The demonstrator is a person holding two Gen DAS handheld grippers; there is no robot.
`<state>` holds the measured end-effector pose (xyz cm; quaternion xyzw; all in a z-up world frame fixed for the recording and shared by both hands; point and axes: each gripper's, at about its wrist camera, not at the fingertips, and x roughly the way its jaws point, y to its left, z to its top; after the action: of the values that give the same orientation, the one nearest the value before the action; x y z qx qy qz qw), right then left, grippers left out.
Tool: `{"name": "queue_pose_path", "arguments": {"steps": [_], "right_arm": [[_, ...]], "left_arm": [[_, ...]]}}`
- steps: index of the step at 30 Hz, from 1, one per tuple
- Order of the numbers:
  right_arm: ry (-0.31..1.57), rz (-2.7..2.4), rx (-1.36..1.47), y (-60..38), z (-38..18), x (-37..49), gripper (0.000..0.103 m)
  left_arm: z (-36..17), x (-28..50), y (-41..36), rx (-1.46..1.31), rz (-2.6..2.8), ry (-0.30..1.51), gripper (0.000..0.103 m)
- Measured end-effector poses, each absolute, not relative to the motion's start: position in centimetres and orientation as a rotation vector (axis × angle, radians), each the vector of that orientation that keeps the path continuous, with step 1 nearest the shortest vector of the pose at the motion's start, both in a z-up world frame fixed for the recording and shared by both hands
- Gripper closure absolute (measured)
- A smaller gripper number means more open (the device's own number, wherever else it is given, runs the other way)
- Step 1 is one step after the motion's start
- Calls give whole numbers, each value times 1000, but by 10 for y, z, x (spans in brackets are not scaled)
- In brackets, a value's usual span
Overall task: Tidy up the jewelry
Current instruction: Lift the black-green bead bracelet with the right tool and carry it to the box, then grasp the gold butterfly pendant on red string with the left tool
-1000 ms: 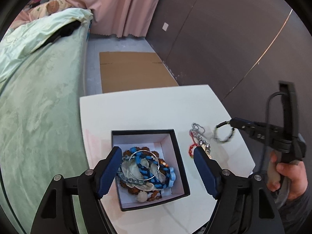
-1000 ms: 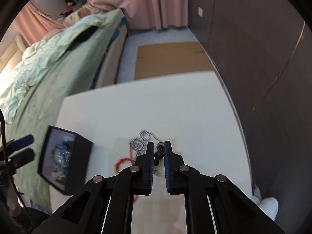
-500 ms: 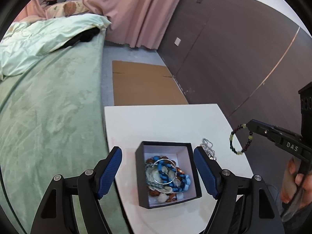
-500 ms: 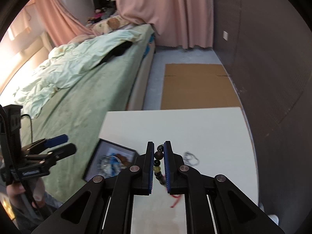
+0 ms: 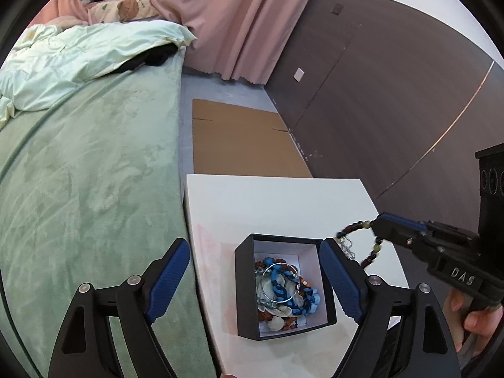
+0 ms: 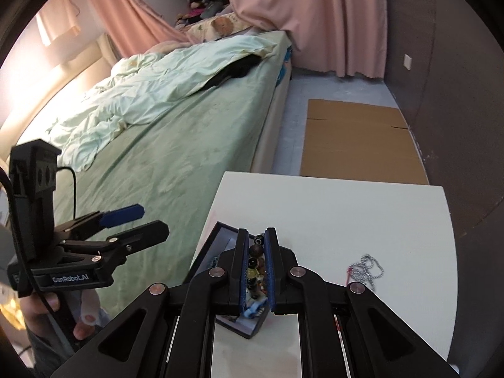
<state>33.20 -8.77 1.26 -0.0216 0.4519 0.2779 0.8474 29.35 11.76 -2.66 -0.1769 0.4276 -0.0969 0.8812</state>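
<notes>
Right fingers (image 6: pixel 271 261) pinching a beaded bracelet (image 5: pixel 367 253); left fingers (image 5: pixel 338 280) wide, opening, empty.

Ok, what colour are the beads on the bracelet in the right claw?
Mostly dark brown-black beads with a few pale yellow-green ones on the bracelet; left wrist view shows it best.

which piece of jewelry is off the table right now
The dark beaded bracelet, pinched in the right gripper; the silver chain lies on the table.

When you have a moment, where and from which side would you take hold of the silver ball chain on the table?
The silver ball chain lies heaped flat on the white table. I would come from straight above and pinch the thickest part of the heap, since a limp chain offers no edge from the side.
</notes>
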Motion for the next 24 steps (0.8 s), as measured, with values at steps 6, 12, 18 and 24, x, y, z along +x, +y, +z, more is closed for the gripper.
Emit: {"name": "queue_pose_path", "arguments": {"steps": [6,12,18,24], "right_arm": [[969,593,38,-111,8,340,59],[959,578,78,-149,11,346,58],[964,561,110,-193,0,350,58],[960,545,299,-248,-30,355,57]], "left_arm": [[-30,301,116,-388,-198,887,11],[-29,309,95,-366,-211,884,11],[-25,316,59,-286,-243,894,11],[-30,318,6,-153,-307,930,11]]}}
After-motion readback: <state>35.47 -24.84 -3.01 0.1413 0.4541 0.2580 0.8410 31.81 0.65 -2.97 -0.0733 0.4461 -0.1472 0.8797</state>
